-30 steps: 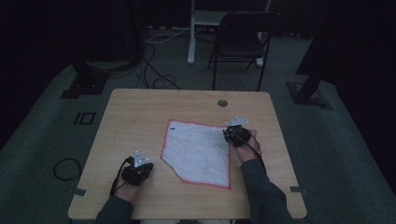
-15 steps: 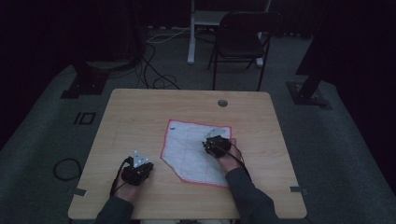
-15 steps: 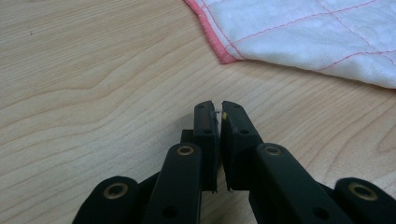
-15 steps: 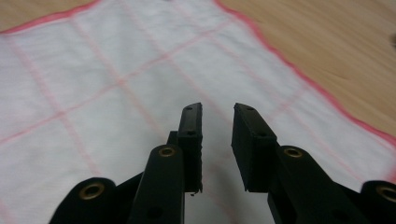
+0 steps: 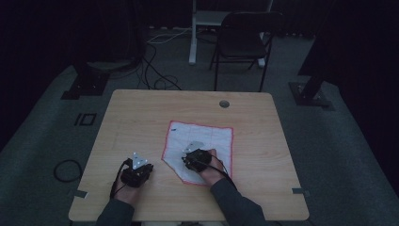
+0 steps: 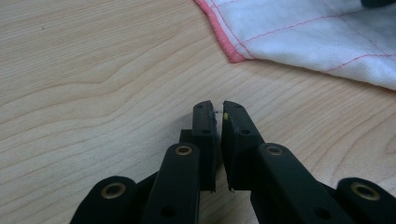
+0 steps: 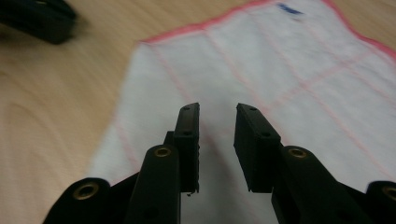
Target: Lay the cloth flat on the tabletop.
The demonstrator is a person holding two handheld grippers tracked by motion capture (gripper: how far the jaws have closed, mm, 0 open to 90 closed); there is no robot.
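A white cloth (image 5: 207,139) with a red hem and thin red grid lines lies flat on the wooden table (image 5: 136,117), right of centre. My right gripper (image 5: 192,159) hovers over the cloth's near left part. In the right gripper view its jaws stand open (image 7: 217,108) above the cloth (image 7: 261,60), with nothing between them. My left gripper (image 5: 136,170) rests over bare wood just left of the cloth. In the left gripper view its jaws (image 6: 218,105) are shut with nothing in them, a short way from the cloth's hemmed corner (image 6: 327,37).
A round cable hole (image 5: 224,103) sits near the table's far edge. Beyond the table stand a dark chair (image 5: 244,40) and a white post; cables (image 5: 157,77) trail on the floor. Wide bare wood lies to the far left and far right of the cloth.
My right gripper has swept from the cloth's right edge leftward and nearer, across the cloth to its near left part. The left gripper has stayed put.
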